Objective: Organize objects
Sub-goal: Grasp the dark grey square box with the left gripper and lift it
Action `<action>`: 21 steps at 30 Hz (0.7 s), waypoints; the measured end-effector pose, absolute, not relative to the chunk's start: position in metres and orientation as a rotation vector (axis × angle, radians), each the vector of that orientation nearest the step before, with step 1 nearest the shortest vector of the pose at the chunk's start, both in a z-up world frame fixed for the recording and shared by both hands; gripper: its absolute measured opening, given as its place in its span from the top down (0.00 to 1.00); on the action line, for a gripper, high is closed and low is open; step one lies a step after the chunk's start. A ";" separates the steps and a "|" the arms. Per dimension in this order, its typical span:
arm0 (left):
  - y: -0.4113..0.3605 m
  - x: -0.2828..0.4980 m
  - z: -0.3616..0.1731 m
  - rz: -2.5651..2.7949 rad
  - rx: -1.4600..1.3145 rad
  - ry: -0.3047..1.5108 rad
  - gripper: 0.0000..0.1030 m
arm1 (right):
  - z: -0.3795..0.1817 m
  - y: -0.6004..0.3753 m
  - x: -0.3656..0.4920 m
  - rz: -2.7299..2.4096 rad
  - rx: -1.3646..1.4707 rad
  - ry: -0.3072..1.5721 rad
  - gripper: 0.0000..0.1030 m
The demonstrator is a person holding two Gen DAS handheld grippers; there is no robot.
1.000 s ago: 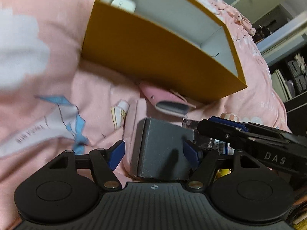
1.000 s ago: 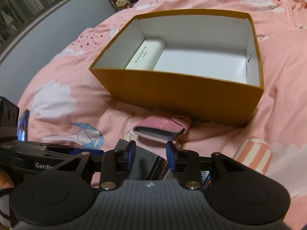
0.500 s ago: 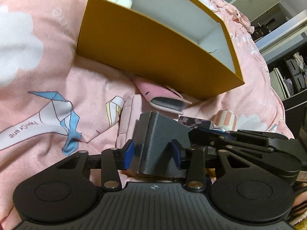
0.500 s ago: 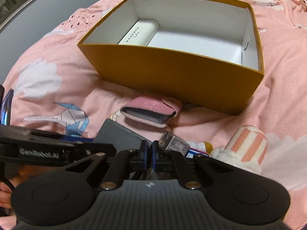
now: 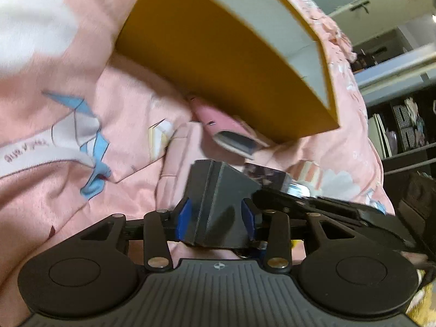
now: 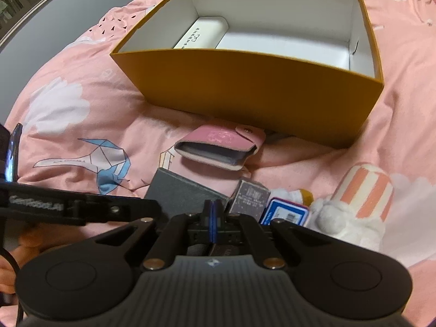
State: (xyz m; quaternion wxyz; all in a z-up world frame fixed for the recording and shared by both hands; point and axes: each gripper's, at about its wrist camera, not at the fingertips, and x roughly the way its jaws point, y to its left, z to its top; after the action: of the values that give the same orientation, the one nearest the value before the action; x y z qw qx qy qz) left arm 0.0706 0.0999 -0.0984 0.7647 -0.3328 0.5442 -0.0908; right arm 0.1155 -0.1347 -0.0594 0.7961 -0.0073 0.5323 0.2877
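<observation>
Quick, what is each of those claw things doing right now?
Left gripper: closed on the dark grey box.
Right gripper: pads pressed together; anything pinched between them cannot be told.

Your left wrist view smears with motion blur across the orange box [image 5: 226,62] and pink bedding [image 5: 81,136]. Your right wrist view stays sharper, evenly lit from above, the white interior bright; both bow at fisheye edges.

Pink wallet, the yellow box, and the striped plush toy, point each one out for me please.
pink wallet [image 6: 218,139]: right wrist view, on its top flap.
yellow box [image 6: 245,87]: right wrist view, on its near outer wall.
striped plush toy [image 6: 365,188]: right wrist view, on its striped body.
</observation>
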 end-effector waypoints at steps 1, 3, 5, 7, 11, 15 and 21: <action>0.103 0.072 -0.106 -0.186 -0.747 1.199 0.55 | -0.060 -0.135 0.116 0.621 -0.009 1.146 1.00; 0.106 0.073 -0.112 -0.174 -0.781 1.202 0.51 | -0.061 -0.135 0.116 0.628 -0.003 1.152 1.00; 0.100 0.072 -0.109 -0.161 -0.733 1.196 0.45 | -0.062 -0.134 0.116 0.632 -0.009 1.153 1.00; 0.090 0.072 -0.106 -0.166 -0.665 1.195 0.37 | -0.062 -0.132 0.115 0.631 -0.017 1.153 1.00; 0.068 0.076 -0.108 -0.202 -0.562 1.229 0.33 | -0.066 -0.134 0.116 0.618 -0.013 1.165 1.00; 0.063 0.073 -0.100 -0.198 -0.523 1.204 0.40 | -0.067 -0.138 0.118 0.617 0.015 1.173 1.00; 0.066 0.063 -0.077 -0.203 -0.507 1.146 0.52 | -0.059 -0.145 0.116 0.633 0.033 1.155 0.93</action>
State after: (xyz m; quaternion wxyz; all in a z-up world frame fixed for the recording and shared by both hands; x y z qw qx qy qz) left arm 0.0626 0.0663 -0.0773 0.8052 -0.2370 0.5353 -0.0947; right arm 0.1159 -0.1446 -0.0585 0.7907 0.0154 0.5368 0.2939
